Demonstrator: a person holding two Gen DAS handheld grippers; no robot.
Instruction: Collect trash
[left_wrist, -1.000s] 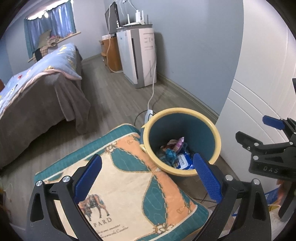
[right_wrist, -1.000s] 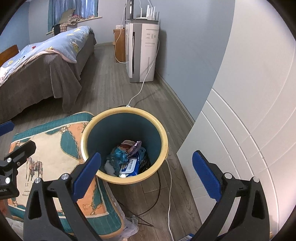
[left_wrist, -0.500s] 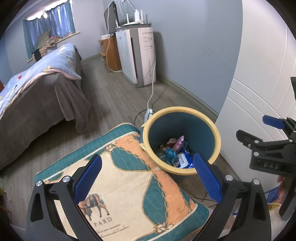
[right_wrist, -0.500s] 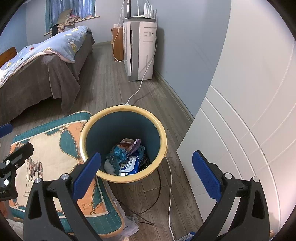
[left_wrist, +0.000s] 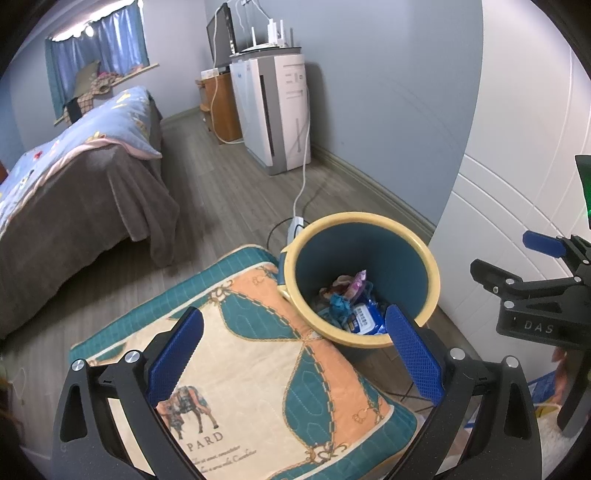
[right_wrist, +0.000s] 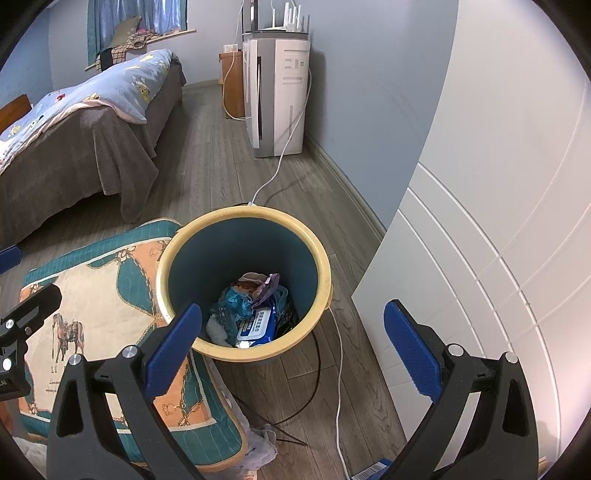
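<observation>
A round bin with a yellow rim (left_wrist: 424, 251) (right_wrist: 243, 212) and teal inside stands on the wood floor. Trash lies at its bottom: a blue wipes pack (right_wrist: 258, 325) (left_wrist: 364, 315), a purple wrapper (right_wrist: 267, 286) (left_wrist: 356, 282) and crumpled teal plastic (right_wrist: 234, 301). My left gripper (left_wrist: 295, 354) hovers open over a patterned cushion, left of the bin, holding nothing. My right gripper (right_wrist: 291, 349) is open and empty above the bin's near rim. It also shows at the right edge of the left wrist view.
A patterned teal and orange cushion (left_wrist: 258, 369) (right_wrist: 99, 314) lies against the bin's left side. White and black cables (right_wrist: 338, 350) trail on the floor. A white panel (right_wrist: 480, 240) stands right, a bed (left_wrist: 74, 177) left, an air purifier (left_wrist: 280, 110) by the far wall.
Both views have drifted slightly, the bin sitting a little nearer and lower in frame. Both grippers stay open and empty.
</observation>
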